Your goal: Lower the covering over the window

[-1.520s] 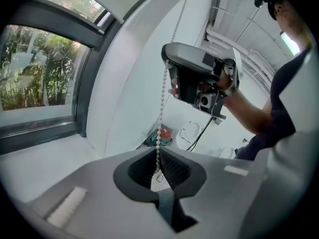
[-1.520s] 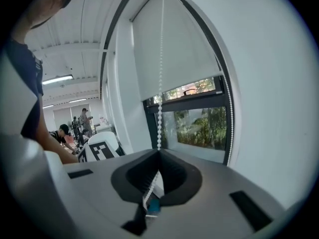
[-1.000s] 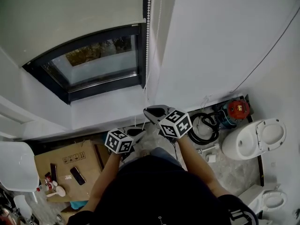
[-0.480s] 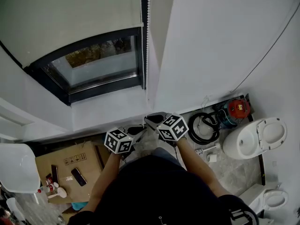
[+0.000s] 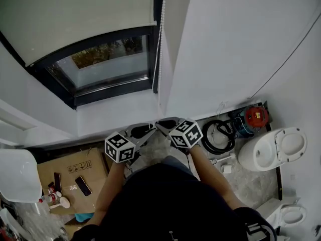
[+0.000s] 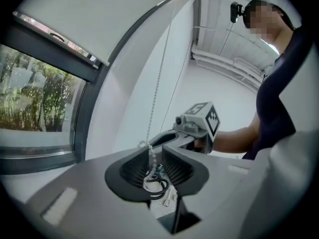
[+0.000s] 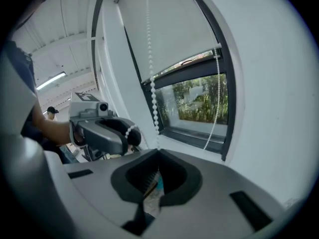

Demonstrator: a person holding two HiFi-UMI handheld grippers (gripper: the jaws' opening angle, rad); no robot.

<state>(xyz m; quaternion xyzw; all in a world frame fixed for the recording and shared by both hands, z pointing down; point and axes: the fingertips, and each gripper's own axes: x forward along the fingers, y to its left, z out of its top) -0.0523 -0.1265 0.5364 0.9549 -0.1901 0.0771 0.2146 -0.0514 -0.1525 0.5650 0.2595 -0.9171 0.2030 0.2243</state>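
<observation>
A white roller blind (image 5: pixel 75 19) covers the top of the dark-framed window (image 5: pixel 108 64); its bottom edge hangs partway down the glass. A white bead chain (image 5: pixel 159 44) hangs at the window's right side. My right gripper (image 5: pixel 163 123) is shut on this bead chain (image 7: pixel 153 103), which runs down into its closed jaws. My left gripper (image 5: pixel 143 129) sits just left of it. Its jaws have just been opening, and the chain (image 6: pixel 149 156) passes loosely through the gap between them. In the right gripper view the left gripper (image 7: pixel 107 133) has beads draped over it.
Below on the floor are a white toilet (image 5: pixel 273 147), a coiled black hose (image 5: pixel 218 137) and a red device (image 5: pixel 255 115). A cardboard box (image 5: pixel 70 177) with phones on it lies at lower left. A white wall (image 5: pixel 235 44) rises right of the window.
The left gripper has risen beside the right one and its jaws have parted round the chain. The right gripper has sunk a little, still shut on the chain.
</observation>
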